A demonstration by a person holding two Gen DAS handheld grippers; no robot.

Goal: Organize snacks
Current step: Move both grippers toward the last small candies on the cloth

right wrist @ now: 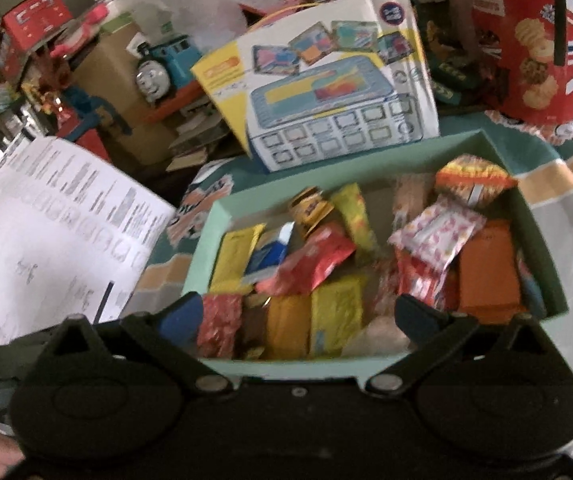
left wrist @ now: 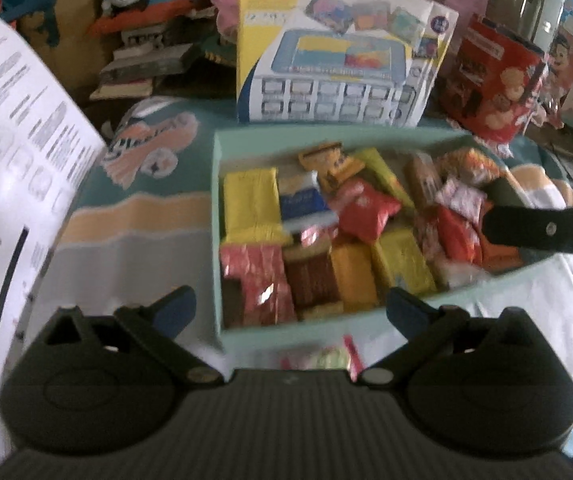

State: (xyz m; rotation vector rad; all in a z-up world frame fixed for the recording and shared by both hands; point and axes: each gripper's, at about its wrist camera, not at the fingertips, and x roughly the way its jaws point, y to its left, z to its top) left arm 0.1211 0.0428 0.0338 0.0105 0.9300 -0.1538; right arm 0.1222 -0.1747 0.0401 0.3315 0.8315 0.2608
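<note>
Snacks [left wrist: 350,216] fill the mint box [left wrist: 216,216] (wrapper print seemingly unreadable), both grippers [left wrist: 290,308] [right wrist: 298,312] spread wide, empty

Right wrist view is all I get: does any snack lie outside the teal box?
Observer: Yes. A blurred pink and green packet lies on the cloth just outside the near wall of the teal box.
Operator: Is the left gripper holding anything?
Observer: No. The left gripper is open and empty.
Operator: How does my gripper look from there?
Observer: One finger of the right gripper shows over the box's right end.
</note>
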